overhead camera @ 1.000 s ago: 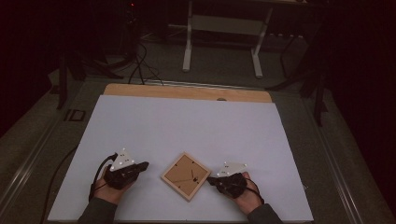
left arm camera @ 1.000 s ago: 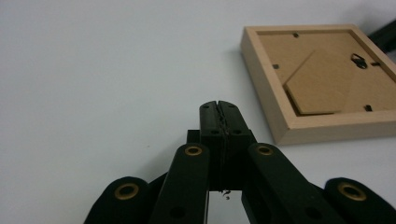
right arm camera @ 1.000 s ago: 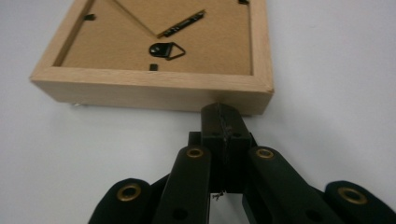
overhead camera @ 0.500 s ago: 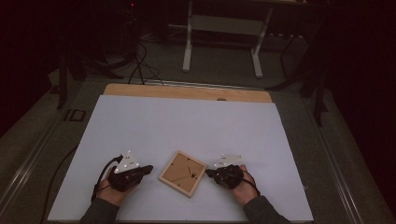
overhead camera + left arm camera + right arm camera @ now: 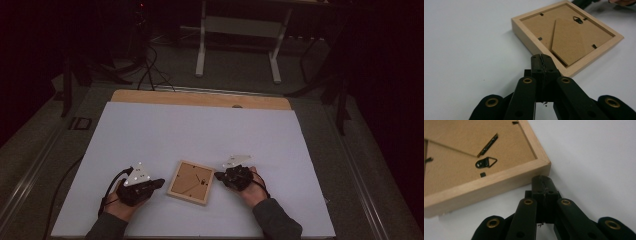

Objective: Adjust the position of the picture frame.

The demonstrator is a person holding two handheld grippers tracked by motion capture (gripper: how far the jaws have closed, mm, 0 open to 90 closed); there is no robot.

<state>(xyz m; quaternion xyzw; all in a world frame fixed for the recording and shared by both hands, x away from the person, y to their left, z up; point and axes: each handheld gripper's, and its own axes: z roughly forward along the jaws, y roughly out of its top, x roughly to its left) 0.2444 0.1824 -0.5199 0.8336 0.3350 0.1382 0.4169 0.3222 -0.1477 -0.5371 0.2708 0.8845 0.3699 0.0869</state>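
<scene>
A small wooden picture frame (image 5: pixel 190 181) lies face down on the white table top, its brown backing, stand flap and metal hanger (image 5: pixel 486 162) facing up. My left gripper (image 5: pixel 159 183) lies just left of the picture frame (image 5: pixel 566 37), jaws shut and empty, tips close to its near edge. From the right, my right gripper (image 5: pixel 218 176) points at the picture frame (image 5: pixel 484 170); its jaws are shut with nothing between them and their tips almost touch the frame's side near a corner.
The white sheet (image 5: pixel 200 135) covers a wooden table whose far edge (image 5: pixel 200 98) shows bare. Beyond it a dark floor holds cables (image 5: pixel 150 70) and a white table stand (image 5: pixel 237 30).
My right gripper has slid left and a little away from me, up to the frame's right side. The frame has shifted slightly. My left gripper stayed where it was.
</scene>
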